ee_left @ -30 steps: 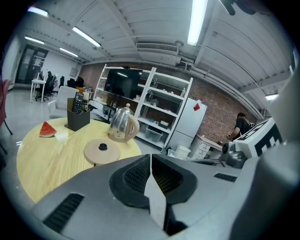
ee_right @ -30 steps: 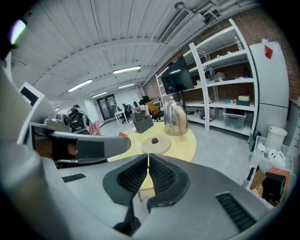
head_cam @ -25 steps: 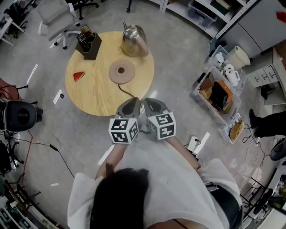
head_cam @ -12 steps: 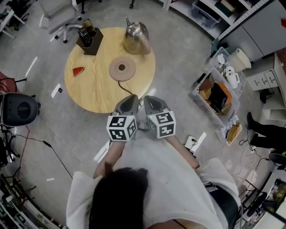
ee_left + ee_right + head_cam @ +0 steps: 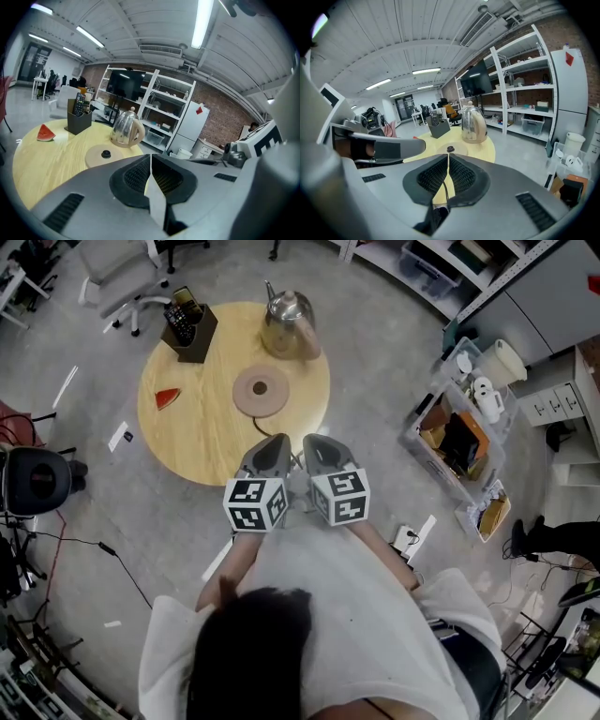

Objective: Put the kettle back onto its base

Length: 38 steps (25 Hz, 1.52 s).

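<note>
Kettle [image 5: 289,322] seen just beyond the base [image 5: 261,391], not on it
Left gripper [image 5: 277,440] and right gripper [image 5: 310,440], both closed and empty, have been brought slightly nearer the base.

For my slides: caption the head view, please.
Shut and empty, left gripper and right gripper at the round table; kettle stands off its base.
</note>
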### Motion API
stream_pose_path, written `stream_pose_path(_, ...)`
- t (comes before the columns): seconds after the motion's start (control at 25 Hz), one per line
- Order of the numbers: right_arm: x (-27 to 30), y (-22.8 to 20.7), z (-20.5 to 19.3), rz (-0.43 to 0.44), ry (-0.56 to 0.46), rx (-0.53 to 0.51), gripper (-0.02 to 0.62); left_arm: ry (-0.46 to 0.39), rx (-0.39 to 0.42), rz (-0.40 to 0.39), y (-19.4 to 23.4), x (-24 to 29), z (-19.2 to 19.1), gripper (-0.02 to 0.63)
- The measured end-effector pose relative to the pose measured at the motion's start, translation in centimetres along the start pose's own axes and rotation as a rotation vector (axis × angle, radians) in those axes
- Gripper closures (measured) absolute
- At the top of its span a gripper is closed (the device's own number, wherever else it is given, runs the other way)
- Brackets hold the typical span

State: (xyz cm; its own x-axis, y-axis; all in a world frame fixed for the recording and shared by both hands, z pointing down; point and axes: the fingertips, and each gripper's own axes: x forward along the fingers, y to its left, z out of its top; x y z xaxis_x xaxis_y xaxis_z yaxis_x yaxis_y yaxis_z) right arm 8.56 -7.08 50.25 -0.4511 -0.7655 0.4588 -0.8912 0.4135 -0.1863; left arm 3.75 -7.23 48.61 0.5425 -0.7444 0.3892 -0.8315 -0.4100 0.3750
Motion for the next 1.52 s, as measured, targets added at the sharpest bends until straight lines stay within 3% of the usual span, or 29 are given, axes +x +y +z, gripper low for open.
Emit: stream_pose_path(1.52,9.1,-3.2,6.1,-0.160,-0.056,0.024,0.564,0.065,0.011,-0.075,8.2,6.1,5.0,0.571)
